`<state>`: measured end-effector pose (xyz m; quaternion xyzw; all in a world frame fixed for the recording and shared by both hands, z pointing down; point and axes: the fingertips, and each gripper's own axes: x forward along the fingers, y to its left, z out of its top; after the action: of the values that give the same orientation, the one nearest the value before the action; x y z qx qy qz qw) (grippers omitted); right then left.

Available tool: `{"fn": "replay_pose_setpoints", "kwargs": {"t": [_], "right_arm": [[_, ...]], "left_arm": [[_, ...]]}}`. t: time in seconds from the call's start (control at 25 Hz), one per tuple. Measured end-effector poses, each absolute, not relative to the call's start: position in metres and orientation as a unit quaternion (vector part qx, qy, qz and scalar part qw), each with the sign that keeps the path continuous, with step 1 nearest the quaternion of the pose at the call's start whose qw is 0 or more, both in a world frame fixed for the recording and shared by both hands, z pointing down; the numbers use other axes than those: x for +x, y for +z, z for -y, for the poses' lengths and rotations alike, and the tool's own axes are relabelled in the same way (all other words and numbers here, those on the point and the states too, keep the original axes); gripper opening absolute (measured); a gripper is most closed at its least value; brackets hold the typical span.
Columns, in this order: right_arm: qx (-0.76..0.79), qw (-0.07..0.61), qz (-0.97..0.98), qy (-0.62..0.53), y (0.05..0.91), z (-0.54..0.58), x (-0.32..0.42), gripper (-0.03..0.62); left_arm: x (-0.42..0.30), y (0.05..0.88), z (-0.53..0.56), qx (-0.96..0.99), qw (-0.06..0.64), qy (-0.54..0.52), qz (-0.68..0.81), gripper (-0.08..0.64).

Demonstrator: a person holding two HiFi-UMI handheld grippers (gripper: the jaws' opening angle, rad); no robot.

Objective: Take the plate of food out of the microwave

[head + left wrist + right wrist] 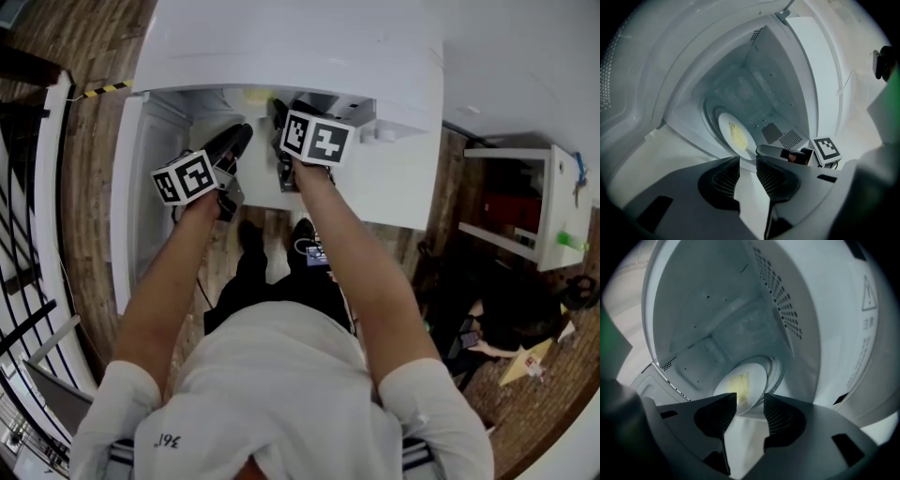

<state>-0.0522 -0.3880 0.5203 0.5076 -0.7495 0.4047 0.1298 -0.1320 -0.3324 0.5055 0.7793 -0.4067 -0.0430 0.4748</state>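
Note:
A white microwave (291, 47) stands open in front of me, its door (141, 187) swung out to the left. Inside, a white plate (733, 136) with pale yellow food rests on the glass turntable. My left gripper (747, 161) hovers at the cavity mouth, short of the plate, open with nothing between its jaws. My right gripper (750, 401) reaches in from the right, open, and the plate's (740, 385) near rim shows in the gap at its tips, with no pad pressing on it. In the head view the left gripper (234, 145) and right gripper (279, 112) both point into the opening.
The cavity's side wall with vent holes (780, 301) lies close on the right gripper's right. A white shelf unit (534, 202) stands to the right, and a person (497, 328) sits low on the wooden floor beside it. A railing (28, 234) runs along the left.

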Motion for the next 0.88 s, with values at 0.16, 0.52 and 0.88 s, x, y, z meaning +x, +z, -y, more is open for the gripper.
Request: {"fn": "replay_pose_setpoints", "kwargs": {"t": [0.16, 0.52, 0.88], "right_arm": [[0.525, 0.153, 0.734, 0.403, 0.528, 0.391, -0.052, 0.161], [0.574, 0.171, 0.684, 0.416, 0.532, 0.398, -0.043, 0.159], [0.565, 0.154, 0.681, 0.439, 0.529, 0.391, -0.036, 0.107]], "left_arm": [[-0.133, 0.511, 0.334, 0.776, 0.48, -0.039, 0.408, 0.097], [-0.132, 0.515, 0.337, 0.774, 0.486, -0.04, 0.404, 0.097], [-0.135, 0.52, 0.336, 0.77, 0.497, -0.046, 0.396, 0.098]]}}
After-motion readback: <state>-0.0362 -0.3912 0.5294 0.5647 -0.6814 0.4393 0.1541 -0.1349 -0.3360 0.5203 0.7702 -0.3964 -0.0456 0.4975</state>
